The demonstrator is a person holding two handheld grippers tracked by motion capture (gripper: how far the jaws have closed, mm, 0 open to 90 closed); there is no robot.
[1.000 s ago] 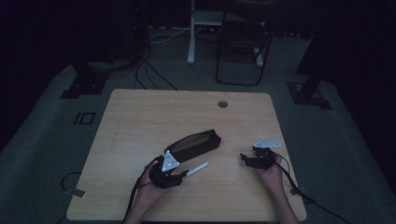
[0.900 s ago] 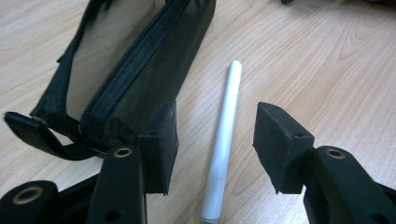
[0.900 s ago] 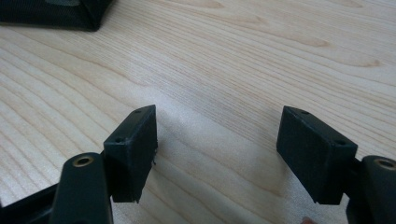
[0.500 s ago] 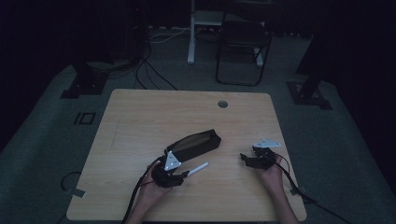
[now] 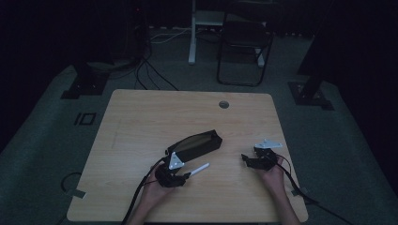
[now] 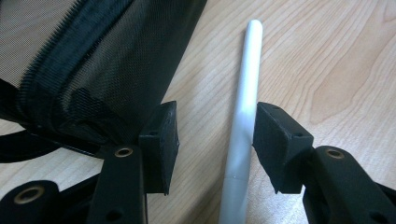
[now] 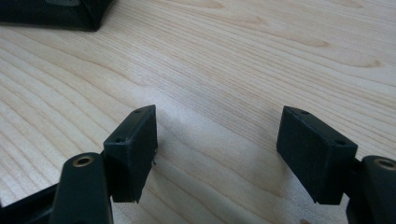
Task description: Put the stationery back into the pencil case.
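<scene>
Left gripper view: fingers (image 6: 212, 144) spread around white pen (image 6: 245, 112) | right gripper (image 7: 217, 149): spread, empty

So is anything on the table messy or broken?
Nothing looks broken or spilled. A white pen lies flat on the wooden table beside a black mesh pencil case. The left gripper has its open jaws around the pen, and the right gripper is open over bare wood.

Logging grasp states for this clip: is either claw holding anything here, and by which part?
Nothing is held. The left claw straddles the white pen near its lower half, open, one pad touching it at most. The right claw is open over bare table.
</scene>
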